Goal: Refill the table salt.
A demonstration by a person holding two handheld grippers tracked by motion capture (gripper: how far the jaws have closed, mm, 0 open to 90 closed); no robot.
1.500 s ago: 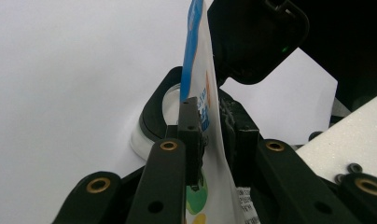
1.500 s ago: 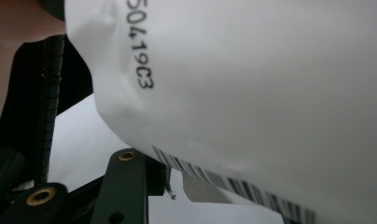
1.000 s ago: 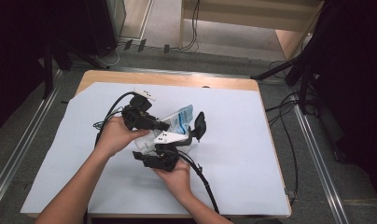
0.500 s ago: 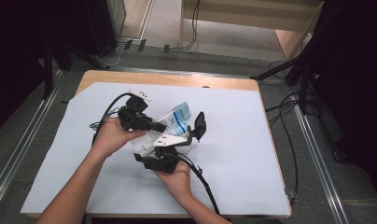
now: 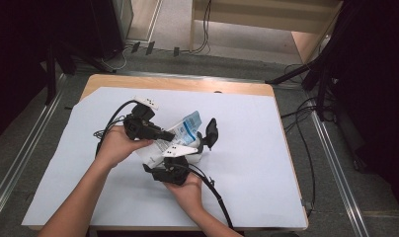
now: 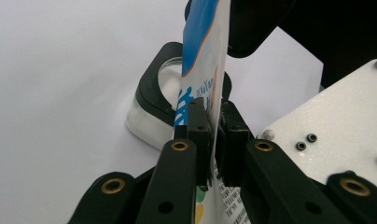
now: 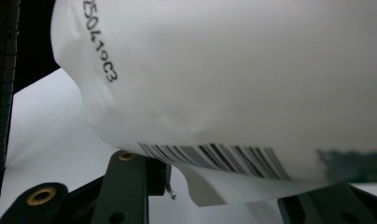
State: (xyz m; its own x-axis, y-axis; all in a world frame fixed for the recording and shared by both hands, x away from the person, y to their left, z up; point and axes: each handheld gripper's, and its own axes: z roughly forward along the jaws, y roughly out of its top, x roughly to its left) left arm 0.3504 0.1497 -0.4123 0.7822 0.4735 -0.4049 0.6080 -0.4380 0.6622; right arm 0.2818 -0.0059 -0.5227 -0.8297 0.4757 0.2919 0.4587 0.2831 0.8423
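Evidently a light, limp foil pouch [image 6: 203, 70], glossy, slippery, blue-and-white printed, held above the white surface [image 5: 247, 148] over a small clear cup [image 6: 151, 116]. Left gripper [image 6: 213, 135] jaws just closed, clamped on its flat edge seam; right gripper [image 5: 205, 140] jaws around the bulging body, contact unclear. Best pinched at the seams.

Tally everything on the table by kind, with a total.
Hand-held grippers: 2, left hand-held gripper and right hand-held gripper
White and blue pouch: 1
Clear container: 1
White sheet covering the table: 1
Total: 5
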